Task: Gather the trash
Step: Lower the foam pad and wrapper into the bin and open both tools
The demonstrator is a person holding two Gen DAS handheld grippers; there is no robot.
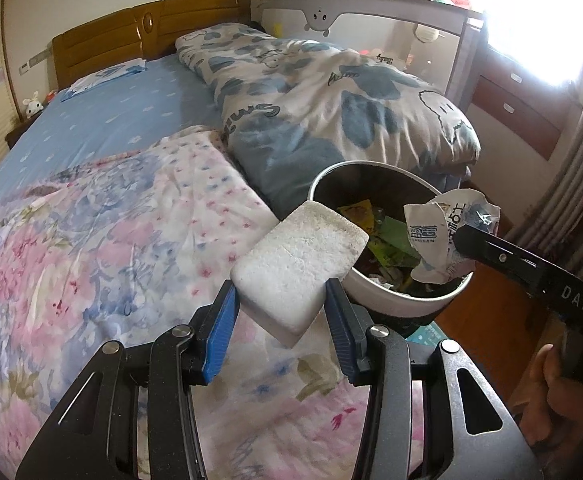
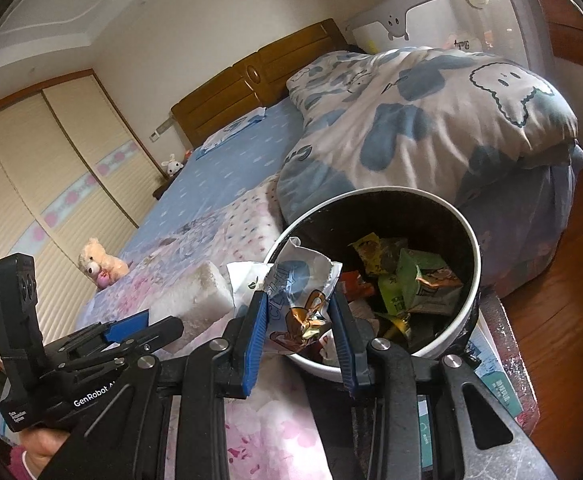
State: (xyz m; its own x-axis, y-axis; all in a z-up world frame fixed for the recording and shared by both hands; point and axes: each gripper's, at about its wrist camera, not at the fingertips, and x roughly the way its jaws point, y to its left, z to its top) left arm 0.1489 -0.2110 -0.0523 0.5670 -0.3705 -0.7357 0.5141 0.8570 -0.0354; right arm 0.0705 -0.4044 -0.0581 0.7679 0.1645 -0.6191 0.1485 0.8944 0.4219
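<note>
My left gripper is shut on a white foam block, held above the flowered quilt just left of the round white trash bin. The same block shows in the right wrist view, left of the bin's rim. Between the blue pads of my right gripper sits a crumpled white and blue snack wrapper, held over the bin's near left rim. From the left wrist view that wrapper hangs over the bin's right side. Several coloured wrappers lie inside the bin.
The bin stands beside a bed with a flowered quilt, a blue sheet and a rolled blue-patterned duvet. A teddy bear lies on the quilt. Boxes sit under the bin. Wooden floor runs to the right, a wardrobe stands far left.
</note>
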